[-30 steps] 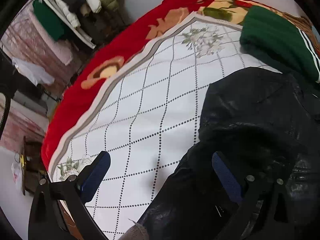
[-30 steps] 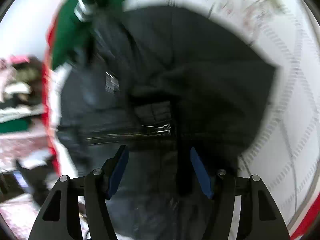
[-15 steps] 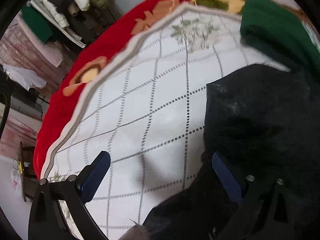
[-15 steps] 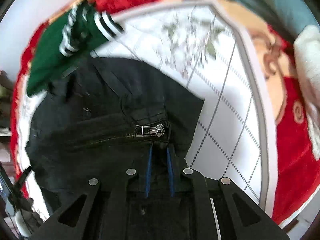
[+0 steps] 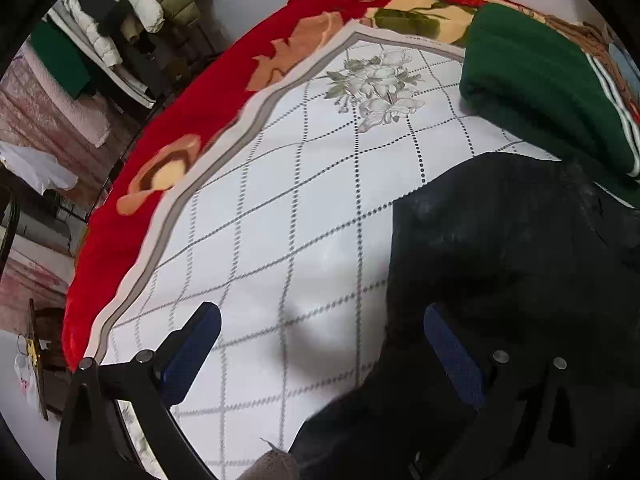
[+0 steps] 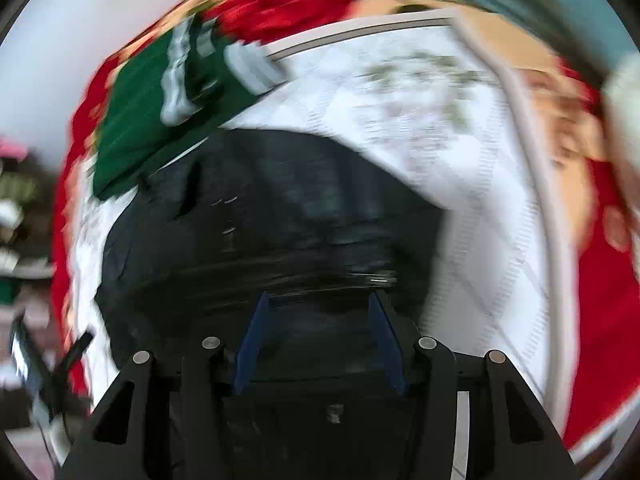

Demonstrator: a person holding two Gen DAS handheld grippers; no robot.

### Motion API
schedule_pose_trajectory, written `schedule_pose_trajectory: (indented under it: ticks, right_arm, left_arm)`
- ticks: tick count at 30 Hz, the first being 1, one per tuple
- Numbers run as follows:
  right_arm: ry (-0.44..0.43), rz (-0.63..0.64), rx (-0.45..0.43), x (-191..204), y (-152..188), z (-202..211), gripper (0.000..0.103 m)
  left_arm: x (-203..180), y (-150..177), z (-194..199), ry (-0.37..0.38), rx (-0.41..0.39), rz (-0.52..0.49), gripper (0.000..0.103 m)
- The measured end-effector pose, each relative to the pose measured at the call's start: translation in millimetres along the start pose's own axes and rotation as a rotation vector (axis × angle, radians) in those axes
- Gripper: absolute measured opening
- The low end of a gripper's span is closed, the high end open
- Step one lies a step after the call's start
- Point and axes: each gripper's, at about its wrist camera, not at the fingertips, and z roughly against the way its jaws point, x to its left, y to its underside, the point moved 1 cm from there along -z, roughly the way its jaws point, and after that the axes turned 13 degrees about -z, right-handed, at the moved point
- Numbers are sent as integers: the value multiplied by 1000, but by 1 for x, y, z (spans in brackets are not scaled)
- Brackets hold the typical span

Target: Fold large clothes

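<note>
Left wrist view: one black jacket point(image 5: 520, 260) and one green sweater point(image 5: 540, 80) (folded) lie on the bed point(image 5: 300, 200). Left gripper point(image 5: 320, 344) gapes wide, empty, its right finger over the jacket's edge. Right gripper point(image 6: 318, 340), blurred, stands part open above the jacket point(image 6: 280, 220), gripping nothing.

The jacket point(image 5: 520, 272) is spread on the bedspread point(image 5: 288, 208), with the folded sweater point(image 5: 544, 84) laid just behind it, touching its far edge.
</note>
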Motion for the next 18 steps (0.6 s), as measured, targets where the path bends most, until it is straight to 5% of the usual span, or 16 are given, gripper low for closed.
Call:
schedule_pose_trajectory:
  ticks: [3,4,5,7,11,13,15,18]
  right_arm:
    - [40,0,72,-4,-2,-40,44]
    - [100,7,103,-11,-4,-59,24]
    - [126,10,112,-15,-6,-67,15]
    - [114,9,136,-21,-11,-71,13]
    - [6,28,224,-35,-23,-50,28]
    - [-38,34,270,-43,-31,-38,64]
    - [-95,48,312,-62,-36,-19,82]
    - [-155,52,404,-94,-31,3,82]
  left_arm:
    - [-15,-8,-44,-16,55,-26,103]
    - [-15,-9,-50,-16,43,-17,103]
    - [-15,-9,-49,-21,28,-4,103]
    - [-16,-10,-39,-57,30,-12,103]
    - [-17,8,18,-186,-24,-1,103]
    - [-23,28,54,-241,-44,7,103]
    - [-40,53,93,-286,-56,-9,103]
    - [-74,90,137,-337,-49,-53,103]
